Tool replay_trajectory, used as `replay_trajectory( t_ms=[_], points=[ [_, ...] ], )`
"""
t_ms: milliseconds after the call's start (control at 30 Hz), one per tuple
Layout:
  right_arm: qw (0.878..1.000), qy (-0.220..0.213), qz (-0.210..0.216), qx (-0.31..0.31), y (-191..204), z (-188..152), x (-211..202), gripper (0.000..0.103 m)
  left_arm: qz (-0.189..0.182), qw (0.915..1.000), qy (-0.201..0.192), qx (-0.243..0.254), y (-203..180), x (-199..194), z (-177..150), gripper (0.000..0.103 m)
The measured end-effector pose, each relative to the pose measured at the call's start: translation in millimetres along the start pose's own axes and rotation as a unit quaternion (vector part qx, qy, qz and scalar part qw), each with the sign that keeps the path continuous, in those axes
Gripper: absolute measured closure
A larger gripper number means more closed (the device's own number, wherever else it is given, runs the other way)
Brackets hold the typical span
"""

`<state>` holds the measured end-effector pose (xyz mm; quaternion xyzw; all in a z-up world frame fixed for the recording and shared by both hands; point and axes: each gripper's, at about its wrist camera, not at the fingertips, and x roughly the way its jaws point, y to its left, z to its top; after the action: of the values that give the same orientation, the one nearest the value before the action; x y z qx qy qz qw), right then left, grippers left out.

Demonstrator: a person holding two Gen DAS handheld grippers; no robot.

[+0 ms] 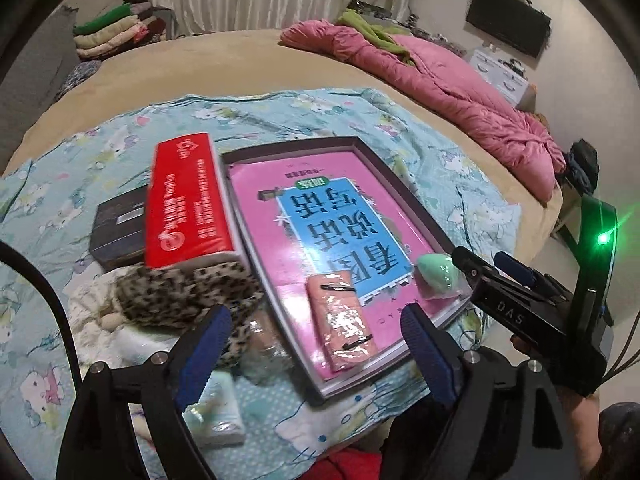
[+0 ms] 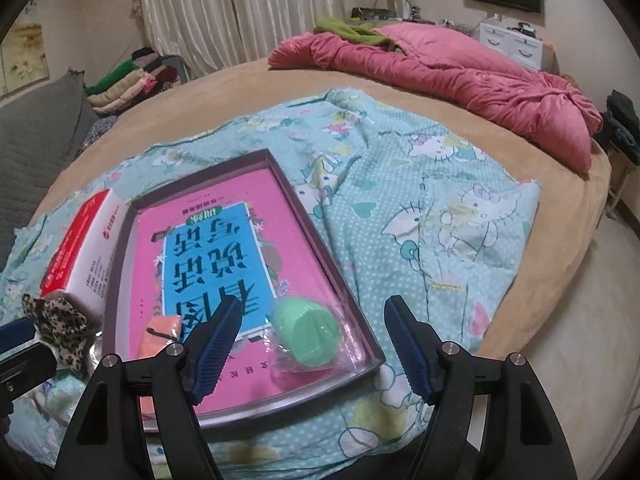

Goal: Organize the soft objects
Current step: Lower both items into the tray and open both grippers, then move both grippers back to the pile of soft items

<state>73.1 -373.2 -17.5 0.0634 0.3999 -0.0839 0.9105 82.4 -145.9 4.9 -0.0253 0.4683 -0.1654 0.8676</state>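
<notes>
While both grippers hang over the bed with nothing held, the scene reads so:
Bed [image 2: 280, 80]: spreads far ahead of both grippers, under a teal cartoon sheet [image 2: 440, 184].
Tray [image 1: 400, 184]: shallow, dark-rimmed, ahead of the left gripper and below the right, lined with a pink and blue book cover [image 1: 320, 216].
Red box [image 1: 188, 204]: ahead-left of the left gripper, touching the tray's left rim.
Leopard-print cloth [image 1: 180, 292]: just beyond the left gripper's left finger.
Pink packet [image 1: 344, 320]: in the tray, just past the left gripper's spread jaws.
Green sponge [image 2: 308, 332]: bagged, in the tray's near corner, between the right gripper's fingers but untouched.
Left gripper [image 1: 316, 344]: jaws wide apart, empty.
Right gripper [image 2: 316, 344]: jaws wide apart, empty.
</notes>
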Motion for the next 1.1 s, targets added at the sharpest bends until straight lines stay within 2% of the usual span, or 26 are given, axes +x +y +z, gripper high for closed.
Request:
replay_trajectory(
  t_ms=[267,700,1100],
  points=[
    [1.0,-0.01,0.013,-0.009,15,2,-12,0.028,0.015,0.9995,-0.013,-0.024,24,-22,-3,0.017],
    [0.998,-0.027,0.047,-0.037,47,6,-39,0.024,0.038,0.9983,-0.031,-0.032,45,-47,-9,0.017],
    [0.994,-0.032,0.078,-0.071,80,5,-59,0.024,0.071,0.9935,-0.049,-0.075,97,-74,-18,0.017]
  ],
)
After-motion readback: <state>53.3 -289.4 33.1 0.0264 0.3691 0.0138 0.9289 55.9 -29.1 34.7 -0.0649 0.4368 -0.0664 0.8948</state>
